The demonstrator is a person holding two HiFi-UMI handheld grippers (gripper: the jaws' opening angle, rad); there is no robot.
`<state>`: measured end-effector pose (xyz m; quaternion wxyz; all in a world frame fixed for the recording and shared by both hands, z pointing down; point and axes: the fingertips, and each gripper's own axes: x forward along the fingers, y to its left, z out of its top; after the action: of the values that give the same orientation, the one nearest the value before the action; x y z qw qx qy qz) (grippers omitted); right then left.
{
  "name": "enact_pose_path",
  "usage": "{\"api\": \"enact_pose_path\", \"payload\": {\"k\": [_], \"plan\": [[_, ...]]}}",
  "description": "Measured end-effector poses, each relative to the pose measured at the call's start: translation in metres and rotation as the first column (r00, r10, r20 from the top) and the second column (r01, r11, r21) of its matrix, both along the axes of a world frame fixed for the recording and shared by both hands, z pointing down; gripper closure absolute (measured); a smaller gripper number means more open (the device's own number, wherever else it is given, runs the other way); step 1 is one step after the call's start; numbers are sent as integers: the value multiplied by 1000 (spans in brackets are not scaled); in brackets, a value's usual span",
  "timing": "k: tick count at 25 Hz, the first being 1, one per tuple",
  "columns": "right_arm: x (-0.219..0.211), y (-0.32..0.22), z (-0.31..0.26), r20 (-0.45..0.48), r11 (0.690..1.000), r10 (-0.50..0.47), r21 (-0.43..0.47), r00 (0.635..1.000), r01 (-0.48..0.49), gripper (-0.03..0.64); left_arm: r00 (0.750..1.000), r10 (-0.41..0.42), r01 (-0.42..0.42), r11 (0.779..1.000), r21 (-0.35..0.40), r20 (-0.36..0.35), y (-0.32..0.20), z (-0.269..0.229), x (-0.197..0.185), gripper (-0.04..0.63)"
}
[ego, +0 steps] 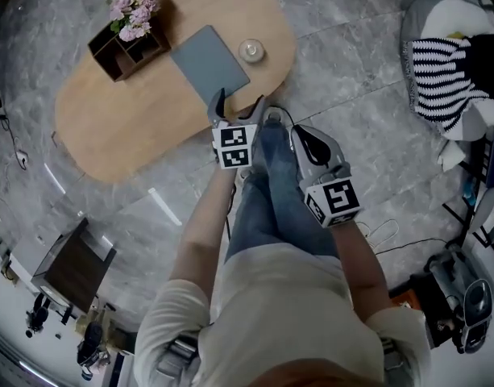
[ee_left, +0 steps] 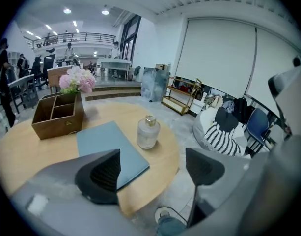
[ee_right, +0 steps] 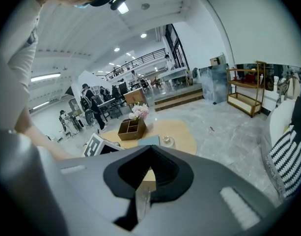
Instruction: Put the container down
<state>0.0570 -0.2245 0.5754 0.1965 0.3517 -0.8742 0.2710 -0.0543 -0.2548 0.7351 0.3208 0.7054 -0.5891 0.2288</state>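
And here's the picture: the glass bottle (ego: 251,51) with its gold cap is standing upright on the wooden table (ego: 134,127), on bare wood near the rounded end, just beside the edge of the grey-blue mat (ego: 209,61). Nothing is touching it, so the container looks to be down already.

Left gripper (ego: 238,107) hangs over the table's near edge with its jaws spread wide and nothing between them. In the left gripper view the bottle (ee_left: 148,132) sits straight ahead, framed in the gap between the two pads and a touch left of centre, clearly beyond the fingertips (ee_left: 103,173). Its long axis runs straight up, across the line of the open jaws.

Right gripper (ego: 305,139) is off to the side over the floor, farther from the bottle. Its jaws are pressed together at the tips and pinch nothing, and in its own view the bottle (ee_right: 166,141) is small and distant above them.

So the left hand is the nearer one, and any further move turns on that straight line from its open jaws to the bottle. The wooden box (ego: 126,51) with pink flowers (ego: 132,2) stands well apart at the mat's other side, out of that line
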Motion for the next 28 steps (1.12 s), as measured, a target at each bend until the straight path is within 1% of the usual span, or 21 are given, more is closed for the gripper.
{"api": "enact_pose_path", "payload": {"k": [4, 5, 7, 9, 12, 14, 16, 18, 21, 25, 28], "plan": [[-2, 35, -16, 4, 999, 10, 38, 1000, -10, 618, 999, -28, 29, 999, 38, -38, 31, -27, -4, 172], [-2, 45, -19, 4, 999, 10, 45, 1000, -10, 618, 998, -34, 36, 998, 44, -43, 40, -34, -5, 189], [-2, 64, -25, 3, 998, 7, 60, 1000, -7, 618, 998, -47, 49, 997, 59, -46, 57, -48, -5, 252], [-3, 83, -31, 1, 997, 2, 79, 1000, -2, 618, 997, -53, 57, 995, 80, -53, 76, -63, -6, 285], [-5, 111, -43, 0, 994, 0, 111, 1000, 0, 618, 997, -50, 58, 990, 129, -65, 105, -93, -5, 367], [-6, 132, -50, 3, 992, 2, 126, 1000, -3, 618, 997, -50, 60, 985, 161, -66, 125, -115, -5, 397], [-7, 152, -59, 11, 991, 4, 134, 1000, -5, 618, 996, -54, 67, 983, 174, -75, 149, -131, -5, 457], [-9, 170, -69, 22, 991, 8, 136, 1000, -11, 618, 994, -60, 76, 979, 188, -88, 171, -152, -5, 503], [-12, 197, -85, 45, 991, 25, 128, 999, -30, 618, 992, -47, 70, 976, 208, -115, 207, -179, -6, 511], [-12, 228, -109, 57, 990, 29, 134, 998, -37, 618, 990, -51, 80, 971, 225, -131, 254, -213, -10, 589], [-12, 243, -130, 54, 986, 15, 162, 998, -24, 618, 988, -53, 86, 968, 237, -143, 277, -242, -13, 595]]}}
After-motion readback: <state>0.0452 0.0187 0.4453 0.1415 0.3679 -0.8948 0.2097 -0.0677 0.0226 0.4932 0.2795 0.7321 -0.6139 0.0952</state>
